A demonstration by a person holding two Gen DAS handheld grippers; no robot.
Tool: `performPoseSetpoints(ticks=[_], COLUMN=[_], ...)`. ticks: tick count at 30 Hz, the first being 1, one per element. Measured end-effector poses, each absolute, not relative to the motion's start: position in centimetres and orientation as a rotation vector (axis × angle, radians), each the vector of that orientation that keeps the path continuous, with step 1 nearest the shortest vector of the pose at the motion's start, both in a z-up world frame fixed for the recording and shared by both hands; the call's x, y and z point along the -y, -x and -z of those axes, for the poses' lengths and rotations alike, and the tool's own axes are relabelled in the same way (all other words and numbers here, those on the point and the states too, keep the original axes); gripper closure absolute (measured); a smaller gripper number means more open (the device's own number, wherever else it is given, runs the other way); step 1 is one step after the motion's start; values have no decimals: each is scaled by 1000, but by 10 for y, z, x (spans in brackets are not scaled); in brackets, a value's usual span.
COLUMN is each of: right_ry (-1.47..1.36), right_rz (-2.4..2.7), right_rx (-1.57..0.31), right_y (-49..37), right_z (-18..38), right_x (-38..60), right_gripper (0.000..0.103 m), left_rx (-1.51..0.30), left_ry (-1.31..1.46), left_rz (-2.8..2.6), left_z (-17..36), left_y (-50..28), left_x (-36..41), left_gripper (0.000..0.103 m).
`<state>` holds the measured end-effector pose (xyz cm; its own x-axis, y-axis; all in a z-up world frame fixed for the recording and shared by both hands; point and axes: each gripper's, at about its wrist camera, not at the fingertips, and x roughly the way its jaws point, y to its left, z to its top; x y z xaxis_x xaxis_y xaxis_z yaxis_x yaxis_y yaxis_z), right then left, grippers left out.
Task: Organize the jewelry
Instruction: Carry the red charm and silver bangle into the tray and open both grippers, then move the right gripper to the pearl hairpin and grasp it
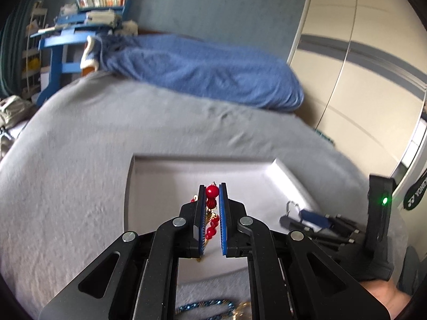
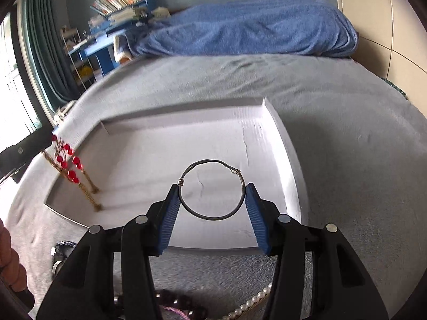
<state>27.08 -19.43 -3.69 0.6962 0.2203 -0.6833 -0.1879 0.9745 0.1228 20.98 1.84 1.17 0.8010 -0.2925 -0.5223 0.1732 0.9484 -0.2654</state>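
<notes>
Red-bead necklace (image 1: 212,208) with gold chain hanging, pinched between blue pads, chain ends trailing down onto floor of white tray (image 2: 283,144). Wire bangle (image 2: 212,190), thin dark ring with two coiled wraps, sitting clamped edge-to-edge over tray.

Grey bed (image 1: 106,146), blue blanket (image 1: 208,72), cream wardrobe (image 1: 347,53).
</notes>
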Motion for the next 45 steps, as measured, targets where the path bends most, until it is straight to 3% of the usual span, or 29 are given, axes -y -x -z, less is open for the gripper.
performPoseSetpoints(ticks=[11, 14, 18, 22, 28, 45], right_ry=[11, 26, 32, 39, 28, -24], right_rz=[-209, -215, -218, -215, -208, -194], right_rx=[-785, -774, -748, -723, -699, -722], right_y=[-273, -270, -264, -254, -231, -178], right_z=[46, 45, 40, 33, 22, 12], right_x=[188, 186, 185, 186, 191, 200], right_gripper=[51, 42, 39, 31, 22, 17], left_rx=[-745, -731, -697, -689, -683, -687], left_ry=[111, 105, 103, 134, 155, 90], left_rz=[184, 147, 116, 102, 60, 97], left_z=[25, 24, 18, 13, 5, -3], left_y=[-219, -215, -208, -201, -184, -128], left_x=[-9, -8, -8, -12, -16, -6], left_gripper=[91, 63, 25, 15, 9, 8])
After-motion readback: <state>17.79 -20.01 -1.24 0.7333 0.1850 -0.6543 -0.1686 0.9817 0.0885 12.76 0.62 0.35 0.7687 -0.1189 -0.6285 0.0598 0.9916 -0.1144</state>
